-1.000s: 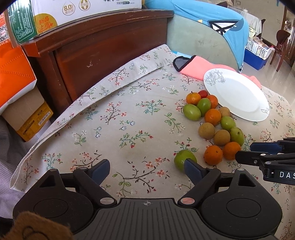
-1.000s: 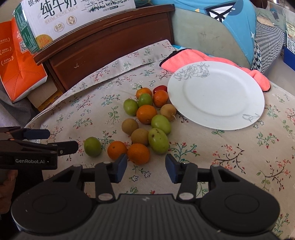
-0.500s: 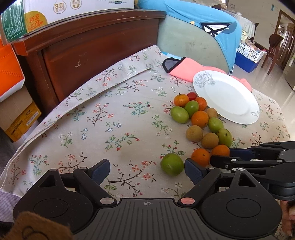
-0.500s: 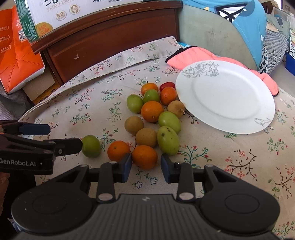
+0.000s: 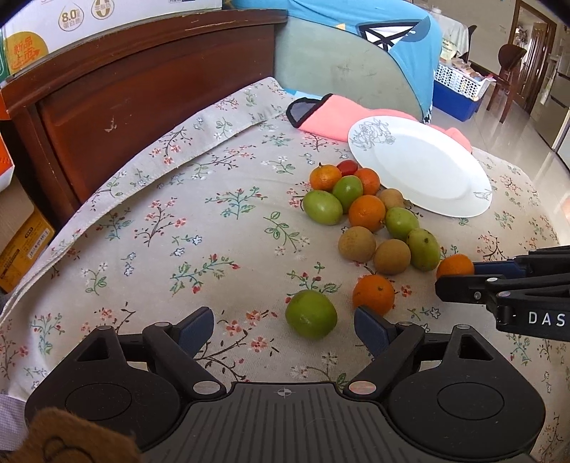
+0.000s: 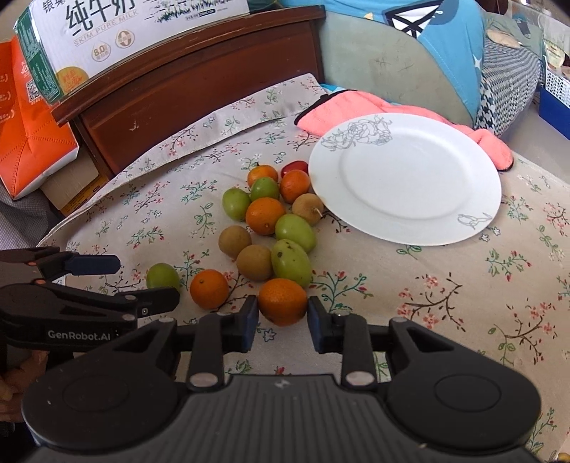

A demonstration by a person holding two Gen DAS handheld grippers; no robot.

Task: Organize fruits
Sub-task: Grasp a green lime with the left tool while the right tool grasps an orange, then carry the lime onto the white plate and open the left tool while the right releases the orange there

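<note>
Fruit cluster (image 6: 270, 220) beside white plate (image 6: 406, 185)

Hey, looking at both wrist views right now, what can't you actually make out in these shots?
- Right wrist view: whether the right tongs touch the orange between them; the pads hide the contact.
- Left wrist view: that orange is half hidden by the right tongs.
- Red fruit: mostly hidden behind the oranges, so its kind is unclear.
- Milk carton: cut off by the top edge.

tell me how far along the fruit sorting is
Nothing looks done yet: the white plate holds no fruit. In hand: the right tool brackets the nearest orange, jaws close around it but maybe not clamped. The left tool is open by a green fruit. The whole pile remains on the floral cloth.
</note>
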